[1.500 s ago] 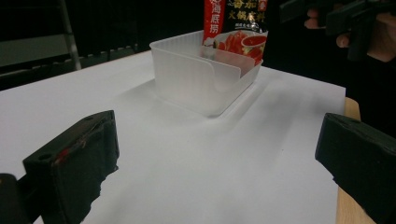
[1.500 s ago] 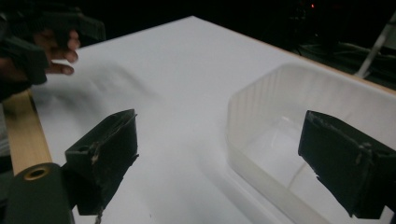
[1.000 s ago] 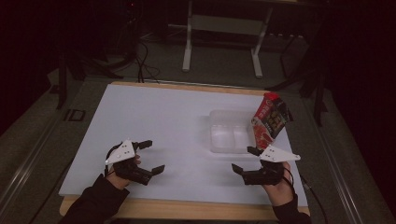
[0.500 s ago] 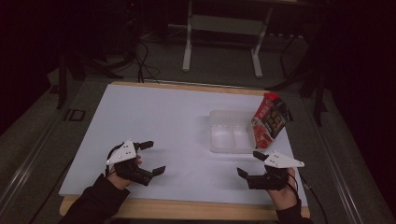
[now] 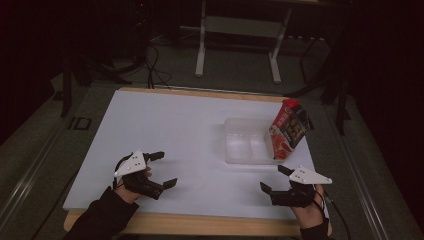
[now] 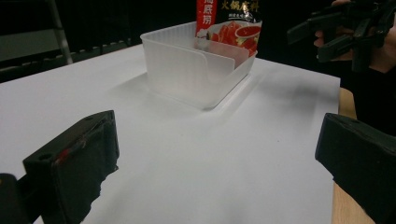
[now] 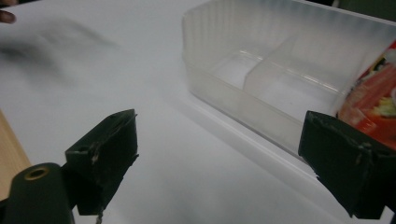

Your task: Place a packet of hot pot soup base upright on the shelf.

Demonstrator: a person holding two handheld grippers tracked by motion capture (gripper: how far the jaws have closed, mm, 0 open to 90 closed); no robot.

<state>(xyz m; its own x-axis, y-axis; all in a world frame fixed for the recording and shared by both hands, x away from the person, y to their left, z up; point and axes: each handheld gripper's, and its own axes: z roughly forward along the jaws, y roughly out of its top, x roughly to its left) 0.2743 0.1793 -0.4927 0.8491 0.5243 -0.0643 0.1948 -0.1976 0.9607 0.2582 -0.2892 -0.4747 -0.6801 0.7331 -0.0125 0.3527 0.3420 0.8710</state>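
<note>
While pouch [image 5: 289, 129] tilts overhead, divider [image 7: 268, 65] shows close up

Support: a table [image 5: 165, 125] with a white top, filling the middle of the high view.
Edge: a wooden rim shows along the bottom and top borders of the white surface.
Item on it: a clear plastic container [image 5: 248, 143], right of centre in the frame, resting directly on the white top.
Container interior: a low divider splits it into compartments.
Surroundings: dark floor around the table; metal frame legs at top centre.
</note>
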